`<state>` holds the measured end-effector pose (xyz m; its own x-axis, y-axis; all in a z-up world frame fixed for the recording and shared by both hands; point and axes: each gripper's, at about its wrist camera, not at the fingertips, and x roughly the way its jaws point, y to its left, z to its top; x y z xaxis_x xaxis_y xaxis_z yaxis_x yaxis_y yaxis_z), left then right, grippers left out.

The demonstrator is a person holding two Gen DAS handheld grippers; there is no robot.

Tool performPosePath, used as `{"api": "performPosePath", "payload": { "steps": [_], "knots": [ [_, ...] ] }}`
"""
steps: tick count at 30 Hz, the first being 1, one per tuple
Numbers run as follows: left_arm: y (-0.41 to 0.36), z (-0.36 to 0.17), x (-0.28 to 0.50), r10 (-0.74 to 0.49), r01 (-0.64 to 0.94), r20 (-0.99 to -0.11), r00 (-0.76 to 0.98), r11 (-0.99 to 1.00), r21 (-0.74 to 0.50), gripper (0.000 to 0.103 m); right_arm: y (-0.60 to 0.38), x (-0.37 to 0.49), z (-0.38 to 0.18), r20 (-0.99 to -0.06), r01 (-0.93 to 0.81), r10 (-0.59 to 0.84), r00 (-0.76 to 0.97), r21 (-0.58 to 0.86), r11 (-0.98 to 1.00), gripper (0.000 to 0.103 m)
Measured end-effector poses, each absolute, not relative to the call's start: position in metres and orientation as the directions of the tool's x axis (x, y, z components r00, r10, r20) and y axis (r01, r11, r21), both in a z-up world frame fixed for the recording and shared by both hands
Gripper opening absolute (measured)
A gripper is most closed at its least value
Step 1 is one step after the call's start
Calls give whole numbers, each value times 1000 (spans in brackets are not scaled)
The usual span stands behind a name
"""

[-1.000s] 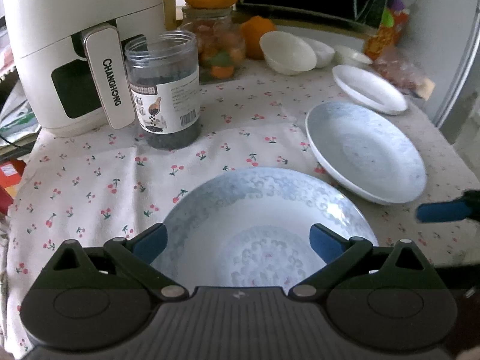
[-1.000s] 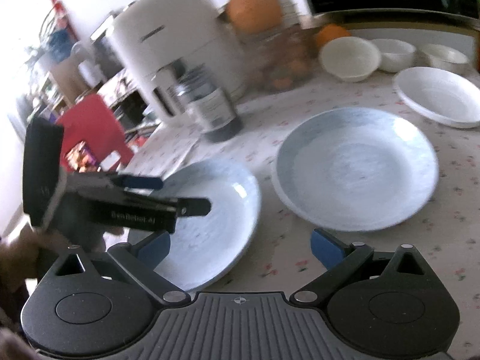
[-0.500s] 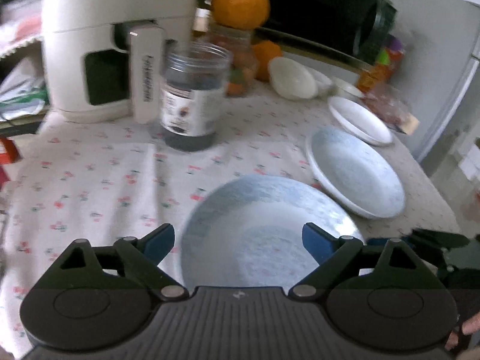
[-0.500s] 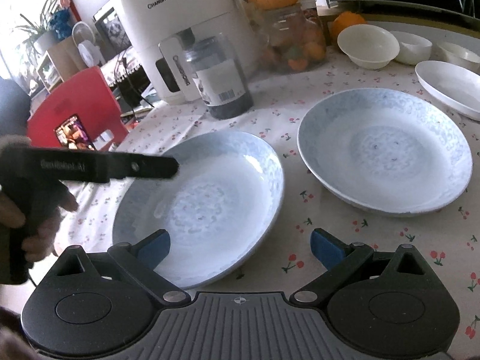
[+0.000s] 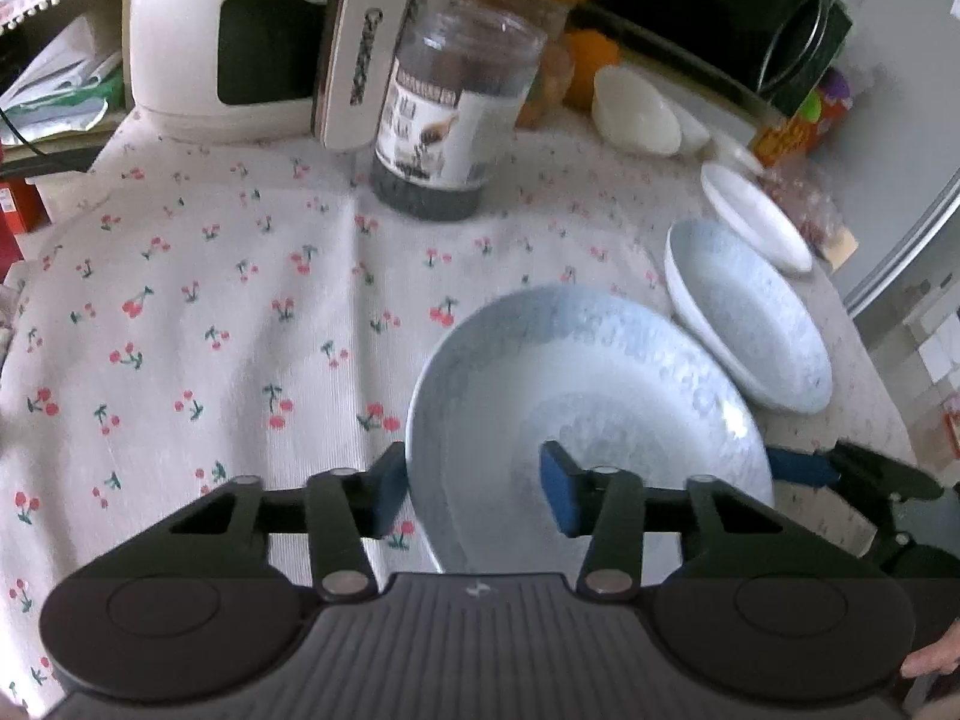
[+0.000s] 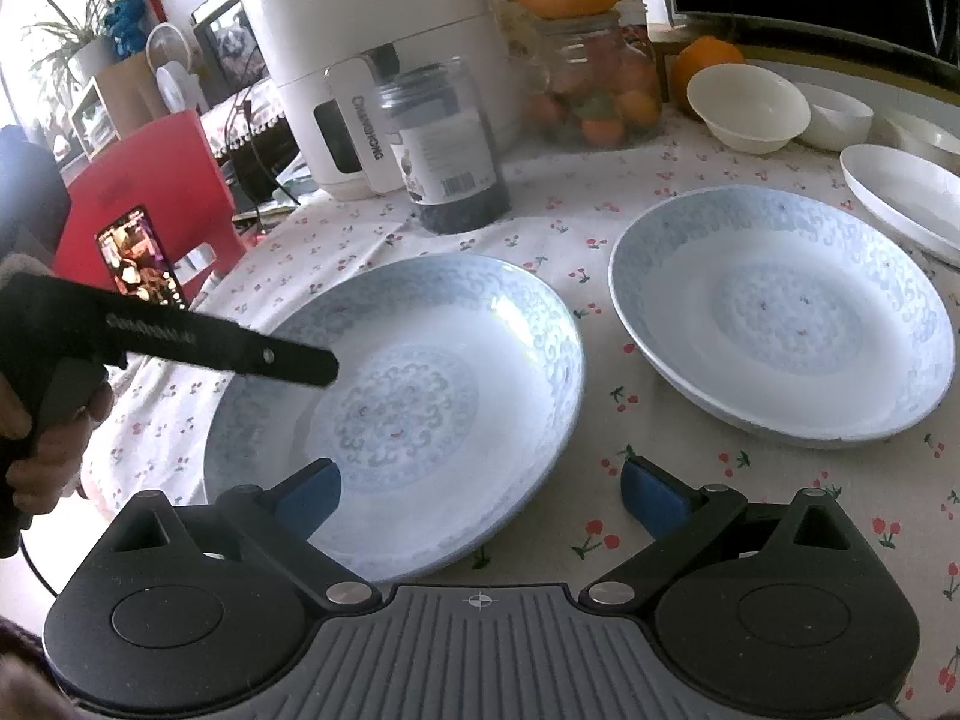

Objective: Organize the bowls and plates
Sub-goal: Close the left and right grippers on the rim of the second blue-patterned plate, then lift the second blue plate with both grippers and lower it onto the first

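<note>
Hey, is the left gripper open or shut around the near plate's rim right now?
Open. The left gripper straddles the near plate's rim, with gaps beside both fingers.

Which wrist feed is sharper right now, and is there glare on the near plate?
Right wrist view is sharper: the near plate pattern reads clearly, with a small bright glint near its far rim. Left wrist view is softer, the dark jar label smeared; fisheye bends both at the edges.

soft daylight | glare on plate | left view blurred | fisheye edge warp

"changhong" on white air fryer
</note>
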<state>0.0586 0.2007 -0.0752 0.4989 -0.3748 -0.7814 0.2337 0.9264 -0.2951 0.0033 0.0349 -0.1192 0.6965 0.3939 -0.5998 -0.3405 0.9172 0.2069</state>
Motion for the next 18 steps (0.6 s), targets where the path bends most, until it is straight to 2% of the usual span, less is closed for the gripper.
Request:
{"api": "performPosePath", "payload": {
  "steps": [1, 4, 5, 7, 9, 12, 18],
  "knots": [
    [200, -76, 58, -367, 236, -785, 499, 929, -284, 37, 36, 3, -119, -598, -345, 394, 698, 202, 917, 99],
    [201, -76, 57, -350, 229, -788, 506, 936, -269, 34, 39, 2, -118, -594, -365, 406, 694, 196, 910, 88],
    [202, -75, 57, -347, 224, -788, 509, 937, -267, 30, 40, 1, -118, -594, -375, 413, 691, 194, 906, 77],
    [203, -75, 57, -339, 216, -787, 516, 940, -264, 26, 43, 0, -117, -599, -366, 391, 699, 170, 915, 70],
    [204, -75, 55, -335, 216, -783, 524, 942, -258, 24, 42, 1, -115, -606, -331, 353, 713, 152, 931, 53],
    [202, -75, 55, -323, 221, -782, 533, 945, -240, 24, 36, 6, -113, -613, -308, 339, 714, 160, 938, 41],
    [205, -69, 54, -340, 207, -761, 553, 941, -269, 24, 31, 7, -106, -584, -317, 336, 739, 138, 938, 37]
  ]
}}
